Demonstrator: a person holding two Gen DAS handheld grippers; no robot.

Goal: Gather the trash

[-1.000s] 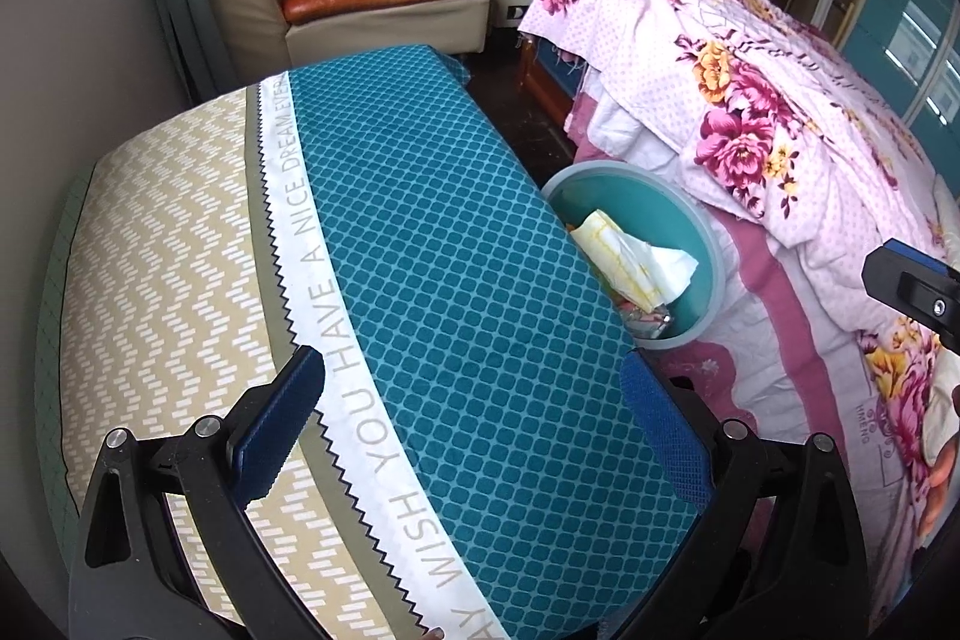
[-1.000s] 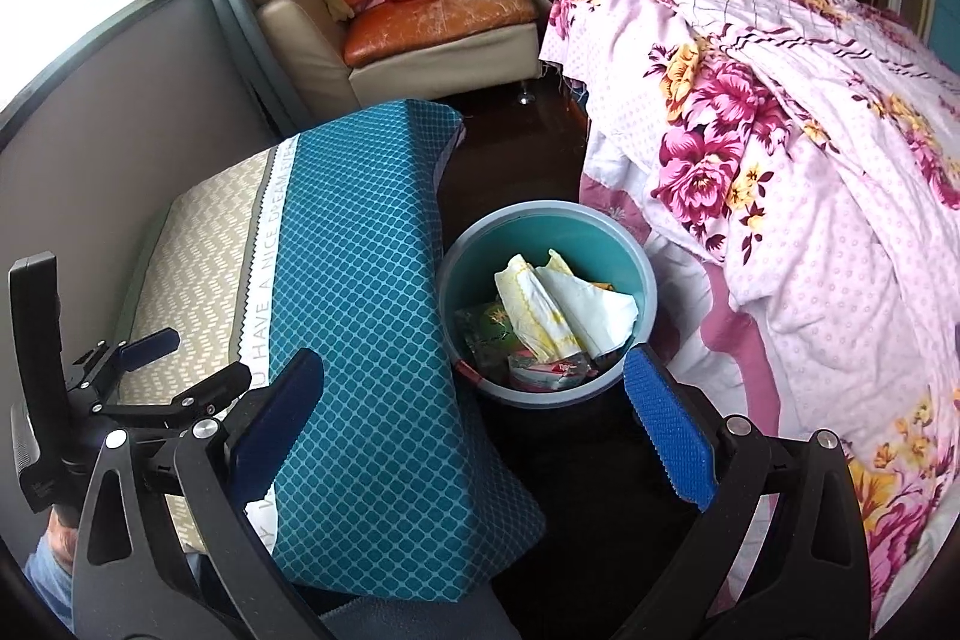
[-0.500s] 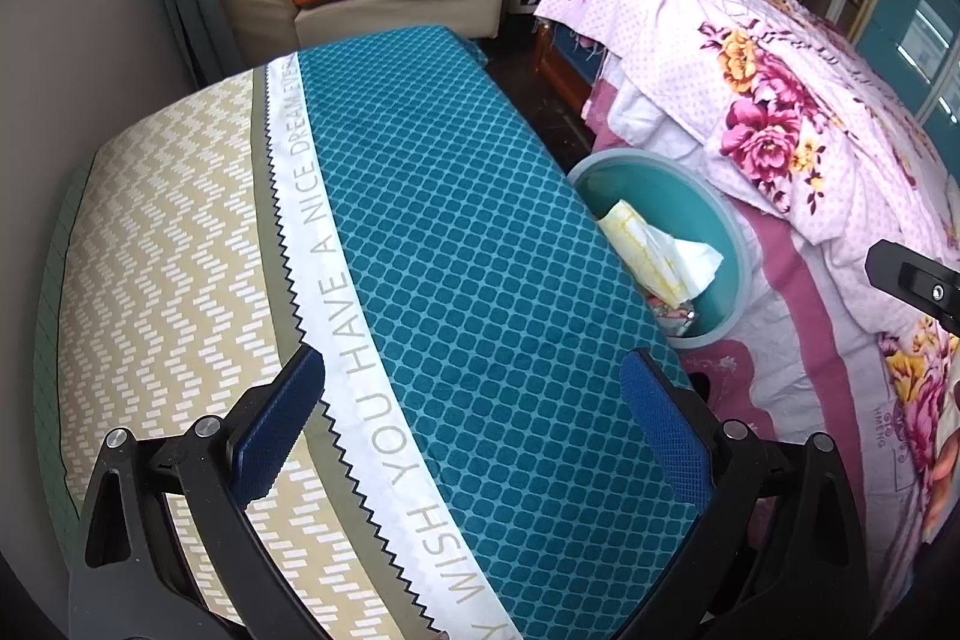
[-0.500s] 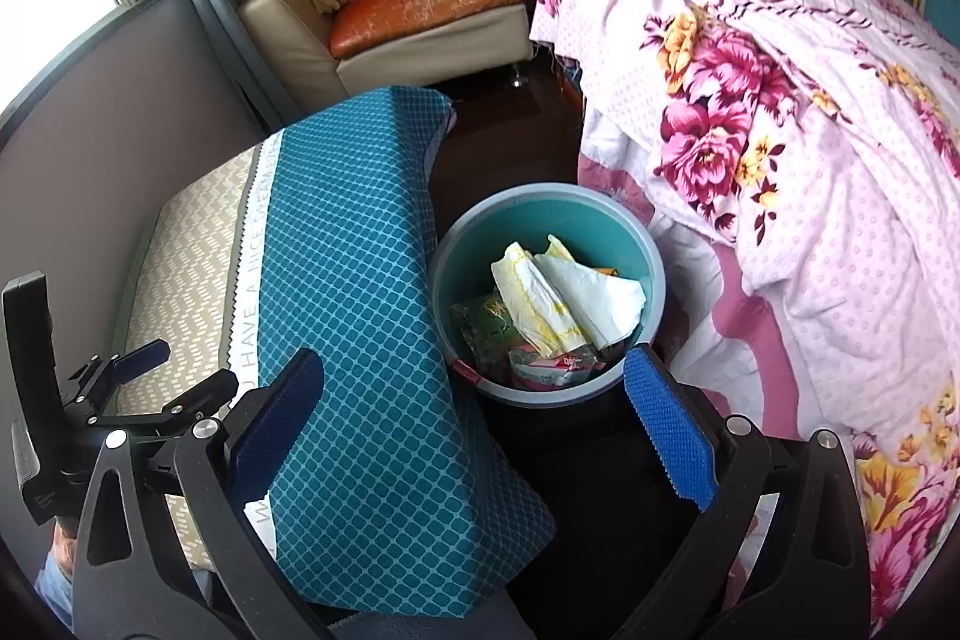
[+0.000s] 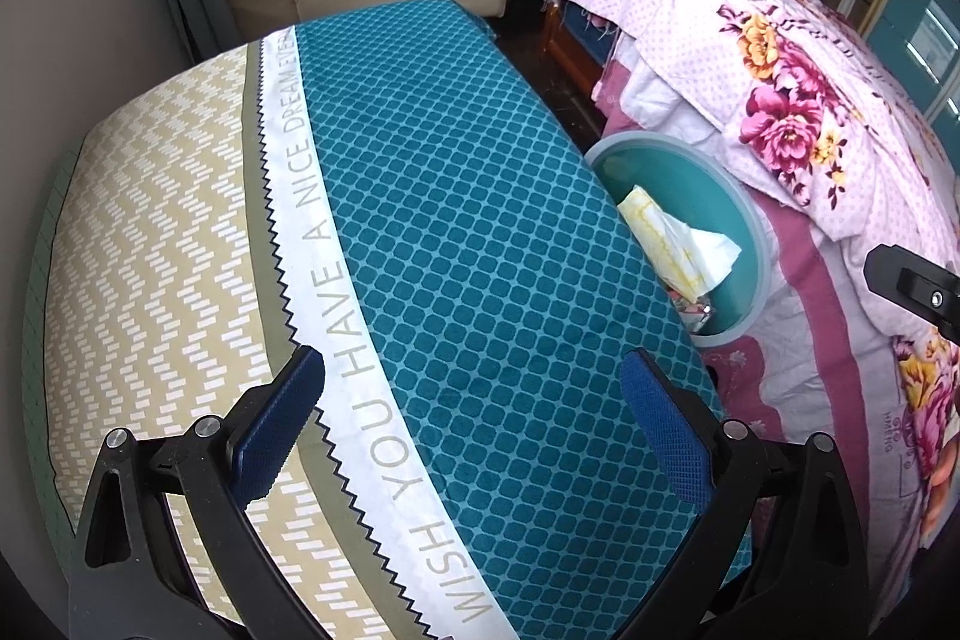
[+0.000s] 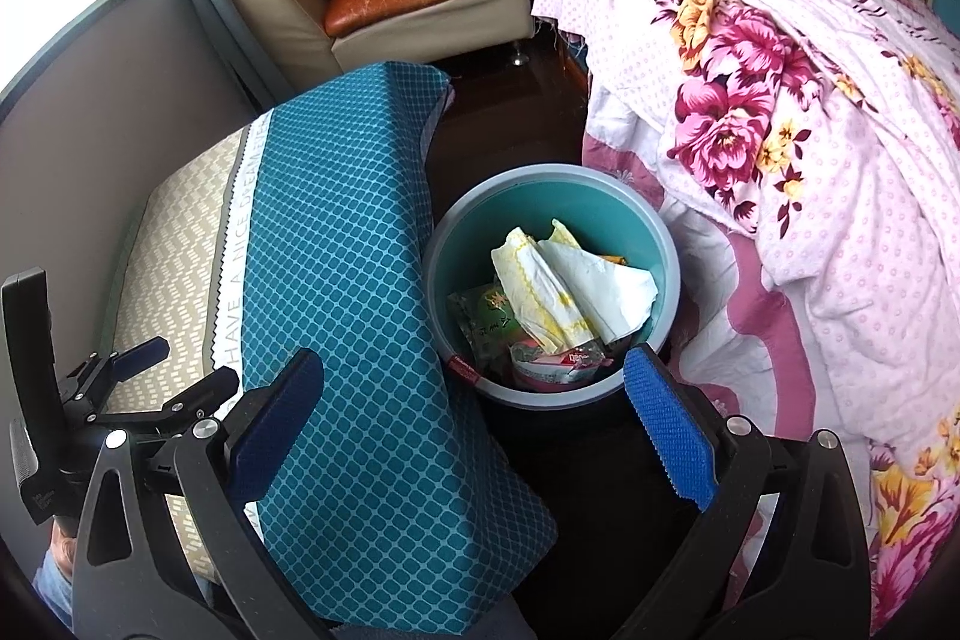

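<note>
Fingers (image 5: 279,421) spread and empty on the left gripper (image 5: 474,418), over the cloth (image 5: 480,250), bin (image 5: 747,214) off to the right. Spread and empty too on the right gripper (image 6: 474,418), above the bin (image 6: 669,244) with trash (image 6: 570,292) inside (wrappers, paper). Best scan for strays before reaching.

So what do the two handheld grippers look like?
Both match. The left gripper and right gripper have black plastic frames with silver bolts, and their jaws carry blue textured pads. In the right wrist view the left gripper shows a tall black handle body. At the bottom left edge, blue denim-like fabric shows.
</note>
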